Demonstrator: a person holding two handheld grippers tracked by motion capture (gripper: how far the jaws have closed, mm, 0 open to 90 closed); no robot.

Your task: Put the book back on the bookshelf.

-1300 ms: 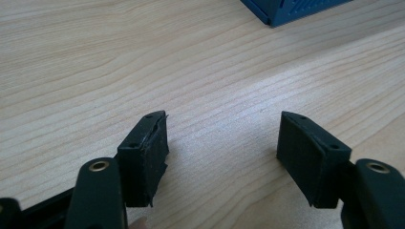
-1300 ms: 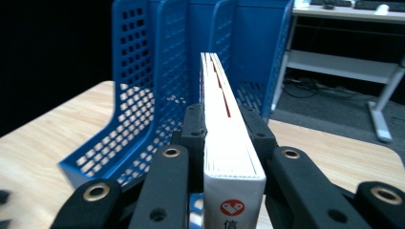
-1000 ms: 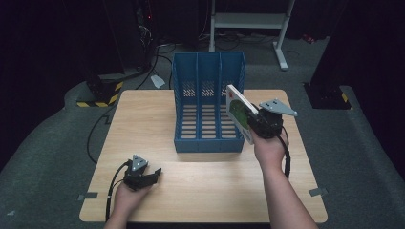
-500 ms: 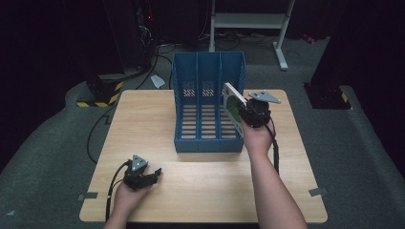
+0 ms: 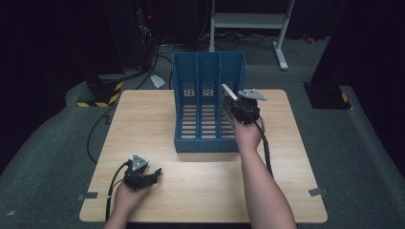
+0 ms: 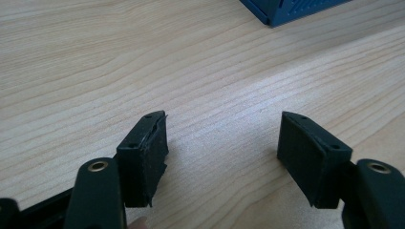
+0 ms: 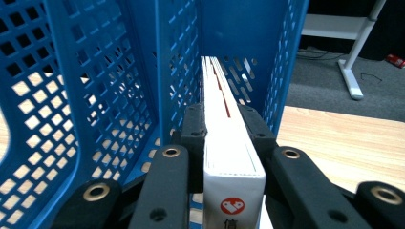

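A blue three-slot file rack (image 5: pixel 205 144) stands at the back middle of the wooden table (image 5: pixel 143 119). My right gripper (image 5: pixel 233 106) is shut on a thin white book (image 5: pixel 228 91), held upright by its spine end. In the right gripper view the book (image 7: pixel 229 152) sits clamped between the jaws of the right gripper (image 7: pixel 224 124), and its far end reaches into the rack's rightmost slot between the perforated blue walls (image 7: pixel 95 86). My left gripper (image 5: pixel 153 175) rests on the table at the front left; its jaws stand open on bare wood (image 6: pixel 222 143).
A white desk frame (image 5: pixel 248 21) stands on the floor behind the table. A black-and-yellow striped base (image 5: pixel 100 93) and loose cables lie at the back left. A dark block (image 5: pixel 327 95) sits on the floor to the right.
My right gripper has carried the book left and down, from beside the rack's right wall into its rightmost slot. The left gripper has stayed put.
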